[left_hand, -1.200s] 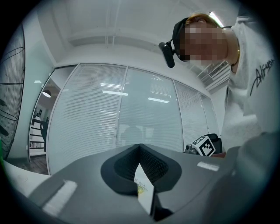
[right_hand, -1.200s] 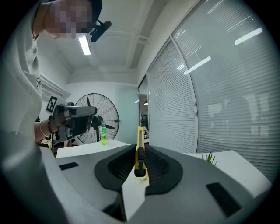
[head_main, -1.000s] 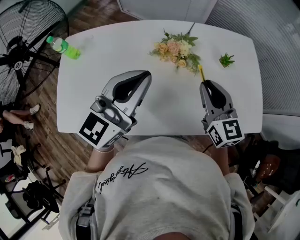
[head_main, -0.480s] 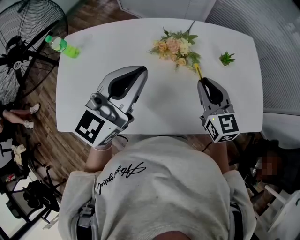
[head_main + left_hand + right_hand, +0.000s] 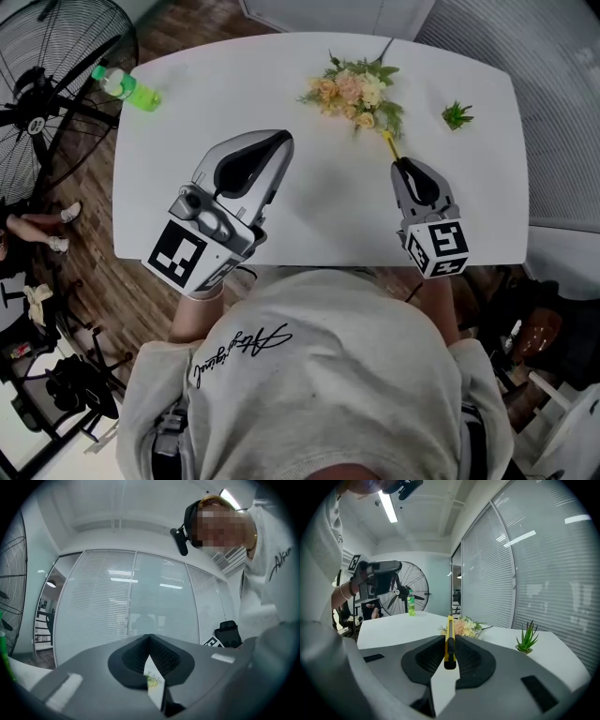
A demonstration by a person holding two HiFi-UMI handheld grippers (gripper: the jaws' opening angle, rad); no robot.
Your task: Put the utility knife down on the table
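— White tabletop [image 5: 328, 206], wasn't it, with the person standing at its near edge? Which step was in hand?

— The setting down, I'd judge, and it wasn't done. Nearest on the right, the right gripper [image 5: 405, 167] hung over the tabletop, tipped a little nose-down. It had the utility knife [image 5: 449, 637] clamped edge-up between its pads, the jaws apart only by the width of the knife's yellow body. The knife's front end stuck out past the fingertips toward the flowers [image 5: 352, 94]. Whether it touched the surface I couldn't tell.

— And the other one?

— The left gripper [image 5: 281, 141] hovered level above the left half, jaws together at the tips, nothing in them. It had no part in this step, by the look of it.

— So what did the next move call for?

— Probably lowering until the knife lay flat on the bare patch short of the flowers, then opening the jaws and drawing back without dragging it. Farther off, the small plant [image 5: 456, 116] at the far right and the green bottle [image 5: 127, 91] at the far left corner stood well clear.
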